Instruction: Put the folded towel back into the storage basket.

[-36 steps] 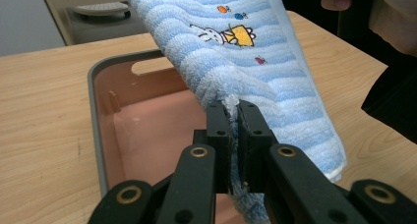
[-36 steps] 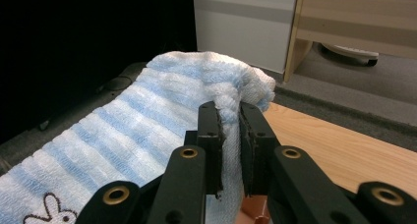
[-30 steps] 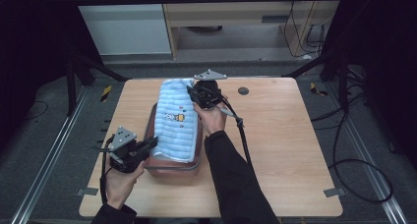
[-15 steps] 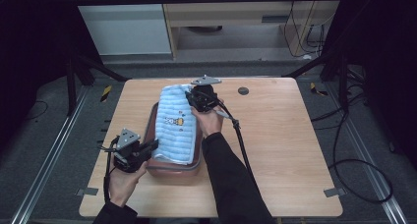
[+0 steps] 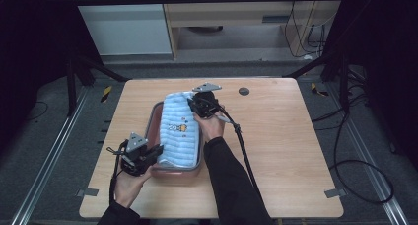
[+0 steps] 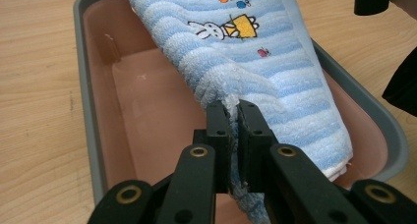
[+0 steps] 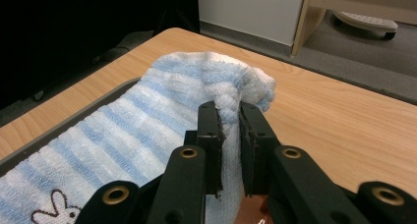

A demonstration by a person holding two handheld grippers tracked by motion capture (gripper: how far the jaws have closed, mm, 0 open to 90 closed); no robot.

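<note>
- Blue-striped towel (image 5: 179, 131) w/ rabbit motif, stretched over tray (image 5: 153, 122).
- Left gripper (image 6: 234, 117) & right gripper (image 7: 229, 115) each pinch a towel end.
- Left gripper view: tray's pink inside.

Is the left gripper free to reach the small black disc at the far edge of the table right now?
Probably not: the left gripper is clamped on the towel at the tray's near end, and the disc lies beyond the right gripper.

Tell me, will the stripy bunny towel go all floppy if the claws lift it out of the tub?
Probably floppy: the towel already bunches into soft folds where the left claw and the right claw pinch it. It likely sags between them, since its middle droops into the tub. Its fluffy loops suggest it won't slip out easily.
</note>
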